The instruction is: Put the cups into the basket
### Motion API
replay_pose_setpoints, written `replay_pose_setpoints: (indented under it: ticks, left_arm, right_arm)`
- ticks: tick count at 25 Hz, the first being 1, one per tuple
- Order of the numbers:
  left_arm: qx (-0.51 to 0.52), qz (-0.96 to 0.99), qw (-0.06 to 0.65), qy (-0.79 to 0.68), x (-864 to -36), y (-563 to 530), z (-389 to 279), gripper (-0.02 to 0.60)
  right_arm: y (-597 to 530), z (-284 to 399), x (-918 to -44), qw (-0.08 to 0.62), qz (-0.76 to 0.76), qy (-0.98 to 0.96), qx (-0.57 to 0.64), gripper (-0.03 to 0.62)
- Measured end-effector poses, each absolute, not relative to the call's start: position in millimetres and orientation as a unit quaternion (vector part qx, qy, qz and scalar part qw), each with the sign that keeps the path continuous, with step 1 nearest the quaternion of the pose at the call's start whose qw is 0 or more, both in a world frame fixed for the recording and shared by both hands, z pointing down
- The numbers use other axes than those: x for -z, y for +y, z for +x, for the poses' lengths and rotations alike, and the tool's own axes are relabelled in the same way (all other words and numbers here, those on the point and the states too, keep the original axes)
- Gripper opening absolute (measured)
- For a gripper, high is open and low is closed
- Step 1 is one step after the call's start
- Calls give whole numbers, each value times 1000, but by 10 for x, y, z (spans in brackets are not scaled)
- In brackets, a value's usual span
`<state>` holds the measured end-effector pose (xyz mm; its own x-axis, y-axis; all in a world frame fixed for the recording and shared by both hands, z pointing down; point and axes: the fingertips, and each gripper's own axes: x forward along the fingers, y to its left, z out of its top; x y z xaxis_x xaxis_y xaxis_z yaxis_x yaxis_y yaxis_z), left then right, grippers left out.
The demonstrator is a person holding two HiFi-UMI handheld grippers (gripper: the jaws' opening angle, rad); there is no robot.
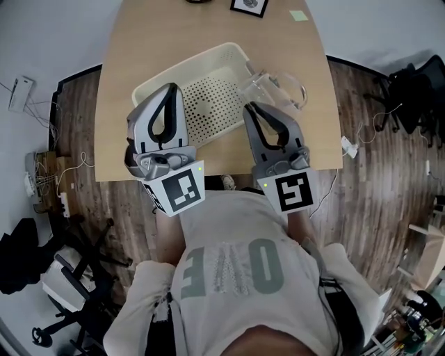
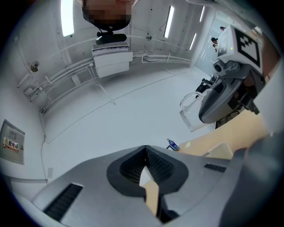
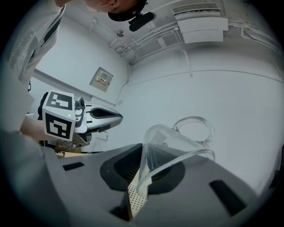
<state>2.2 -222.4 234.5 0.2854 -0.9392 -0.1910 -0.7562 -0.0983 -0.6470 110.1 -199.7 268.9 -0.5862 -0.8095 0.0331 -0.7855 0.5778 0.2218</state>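
Observation:
A cream perforated basket (image 1: 229, 52) lies on the wooden table (image 1: 125, 139). My right gripper (image 1: 252, 108) is shut on the rim of a clear glass cup (image 1: 274, 89) with a handle, held at the basket's right edge. In the right gripper view the cup (image 3: 177, 137) lies tilted across the jaws of that gripper (image 3: 143, 148), and the basket's holes (image 3: 135, 197) show below. My left gripper (image 1: 169, 89) hovers over the basket's left part, its jaws shut with nothing in them (image 2: 145, 148). The left gripper view shows the cup (image 2: 191, 111) at the right gripper (image 2: 217, 99).
At the table's far edge lie a framed picture (image 1: 249, 5) and a green note (image 1: 298, 15). A small blue bottle (image 2: 173, 144) lies on the far table. Office chairs (image 1: 410, 90) and cables stand on the wooden floor around.

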Motion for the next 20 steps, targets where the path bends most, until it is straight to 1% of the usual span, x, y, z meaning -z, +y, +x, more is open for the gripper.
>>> replay_pose_setpoints:
  ticks: [5, 15, 17, 20]
  left_arm:
    - [135, -739, 326, 574, -2354, -2531, -157, 9]
    - [136, -747, 318, 568, -2462, -2789, -484, 9]
    - [132, -752, 306, 569, -2508, -2832, -533, 9]
    - [133, -758, 298, 565, -2593, -2864, -578, 9]
  right_arm:
    - [-2268, 844, -2639, 74, 446, -887, 91, 20]
    - [-2569, 444, -2759, 121, 427, -889, 109, 20]
    - [-2603, 389, -2806, 143, 416, -890, 118, 20]
    - [-2617, 304, -2973, 207, 385, -888, 142, 20]
